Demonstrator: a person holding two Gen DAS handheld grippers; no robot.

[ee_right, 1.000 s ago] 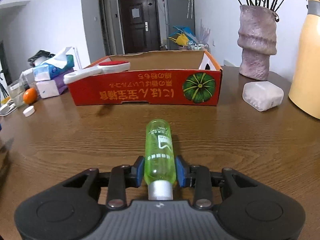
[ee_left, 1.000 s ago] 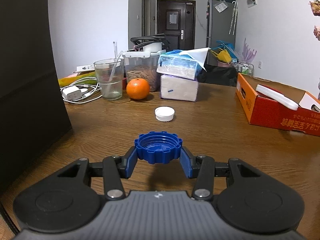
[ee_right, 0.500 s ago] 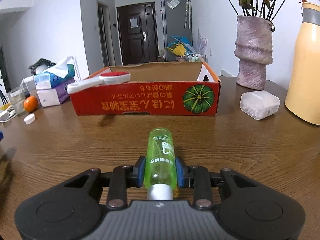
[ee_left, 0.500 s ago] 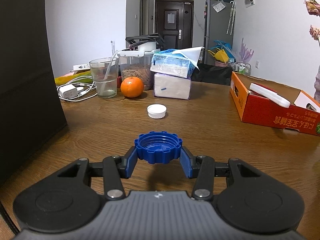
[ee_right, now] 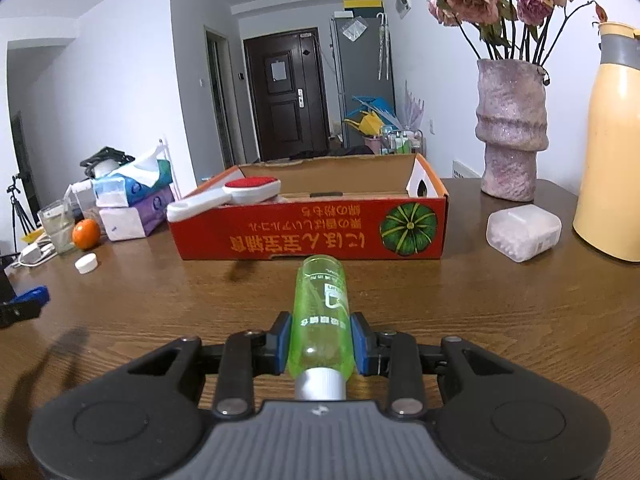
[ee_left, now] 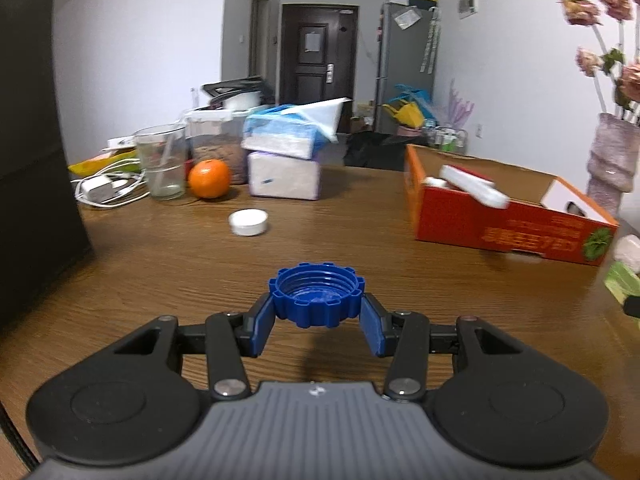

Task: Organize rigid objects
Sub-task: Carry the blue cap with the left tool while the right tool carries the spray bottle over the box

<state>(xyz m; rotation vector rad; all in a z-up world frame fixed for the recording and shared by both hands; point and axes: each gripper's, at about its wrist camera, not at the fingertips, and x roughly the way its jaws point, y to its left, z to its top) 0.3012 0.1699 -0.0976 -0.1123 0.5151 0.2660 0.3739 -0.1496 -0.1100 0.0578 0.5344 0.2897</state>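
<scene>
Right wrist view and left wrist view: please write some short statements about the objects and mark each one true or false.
1. The right hand-held gripper holds a green bottle. True.
2. The left hand-held gripper holds a white cap. False: it holds a blue cap; the white cap lies on the table.
3. The orange is inside the red box. False: it sits on the table beside a glass.
4. A brush rests on the box's rim. True.

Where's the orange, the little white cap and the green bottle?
orange (ee_left: pixel 209 179): left wrist view, middle of its peel.
little white cap (ee_left: pixel 248 222): left wrist view, its top face.
green bottle (ee_right: pixel 322 312): right wrist view, its label.
</scene>
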